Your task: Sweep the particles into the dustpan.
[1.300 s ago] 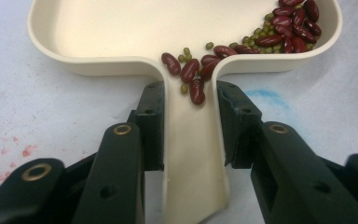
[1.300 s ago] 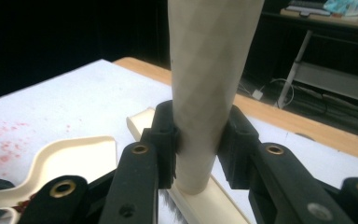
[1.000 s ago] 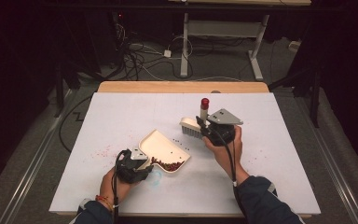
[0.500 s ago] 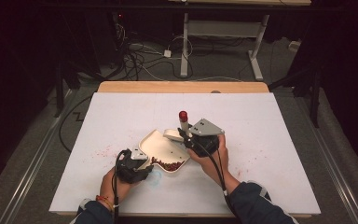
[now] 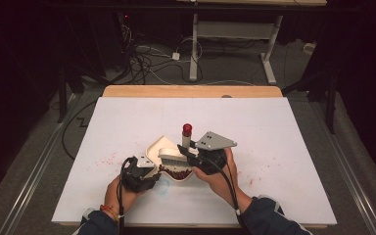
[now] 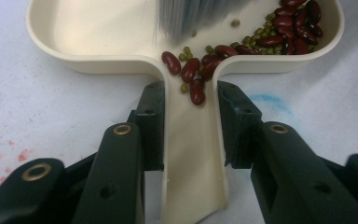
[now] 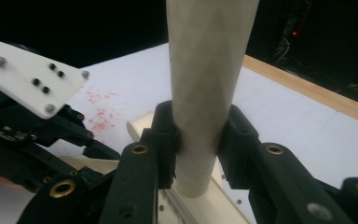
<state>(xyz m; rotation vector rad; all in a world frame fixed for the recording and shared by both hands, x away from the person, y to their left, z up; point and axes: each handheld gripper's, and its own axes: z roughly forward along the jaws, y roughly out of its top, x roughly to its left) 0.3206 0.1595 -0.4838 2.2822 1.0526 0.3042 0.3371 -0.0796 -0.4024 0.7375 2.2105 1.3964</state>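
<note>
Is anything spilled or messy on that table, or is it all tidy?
Mostly tidy. The beans lie inside the cream dustpan, with a few sliding into its handle channel. Oddities: scattered reddish specks on the white table cover left of the pan, and a faint blue smudge beside it.

High view: overhead, facing forward-down. Gripper views: close, along their jaws; all share the dustpan (image 6: 98,32) ahead of them.
</note>
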